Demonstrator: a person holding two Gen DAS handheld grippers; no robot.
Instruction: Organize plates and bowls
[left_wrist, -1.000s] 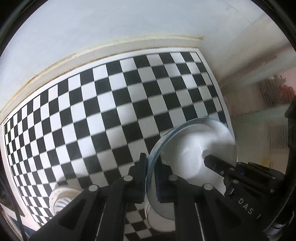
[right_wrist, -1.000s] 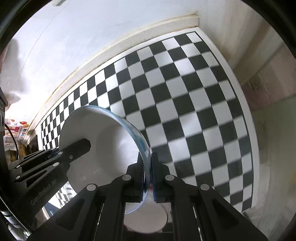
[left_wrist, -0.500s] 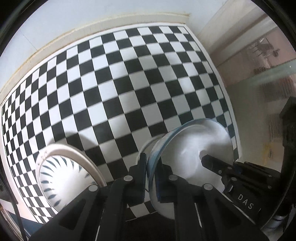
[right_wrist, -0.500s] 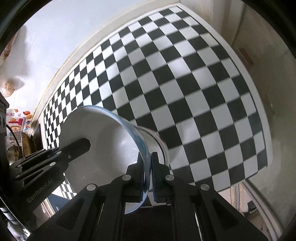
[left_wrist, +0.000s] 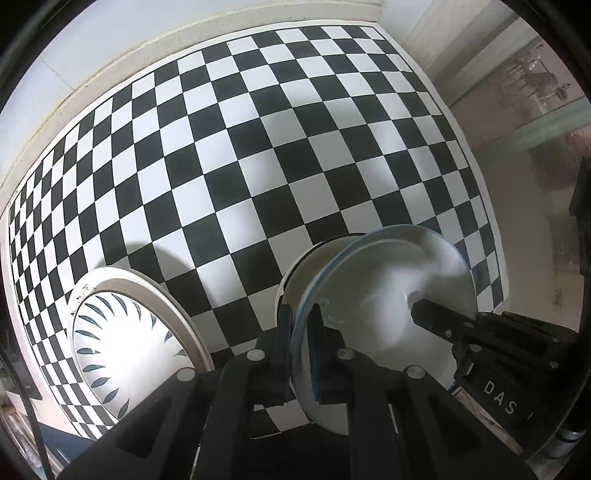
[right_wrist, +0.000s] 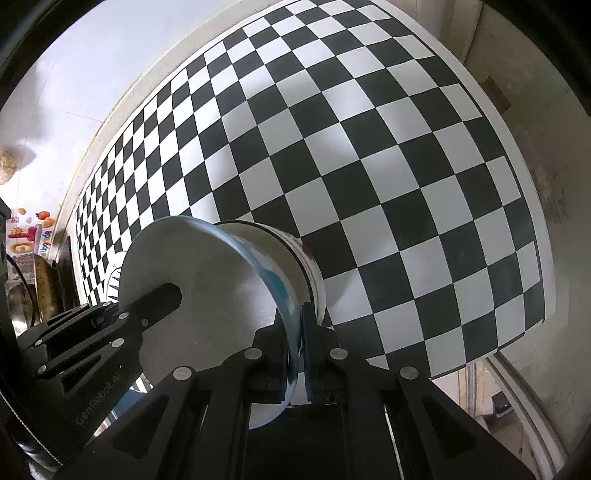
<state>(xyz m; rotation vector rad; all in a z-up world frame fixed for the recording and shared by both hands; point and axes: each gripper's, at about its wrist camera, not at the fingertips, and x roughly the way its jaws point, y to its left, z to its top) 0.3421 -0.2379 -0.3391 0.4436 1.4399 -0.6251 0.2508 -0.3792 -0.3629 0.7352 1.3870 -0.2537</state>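
Observation:
A white bowl with a blue rim (left_wrist: 388, 288) (right_wrist: 207, 280) is held between both grippers, tilted on its side. My left gripper (left_wrist: 300, 332) is shut on one side of its rim. My right gripper (right_wrist: 295, 332) is shut on the opposite side of the rim. Right behind the bowl is a second white bowl with a dark rim (left_wrist: 314, 254) (right_wrist: 291, 254), and the held bowl sits partly inside it. A white plate with a blue leaf pattern (left_wrist: 122, 332) lies on the checkered table at the lower left of the left wrist view.
The black-and-white checkered table (left_wrist: 258, 147) (right_wrist: 369, 147) spreads ahead, with a white wall behind it. Its right edge (right_wrist: 524, 221) drops off to the floor. Cluttered shelves with colourful items (right_wrist: 26, 236) stand at the far left.
Both grippers with the bowl have pulled back and lowered toward the table's near edge. The dark-rimmed bowl and the leaf-pattern plate have come into fuller view, and the held bowl now nests against the second bowl.

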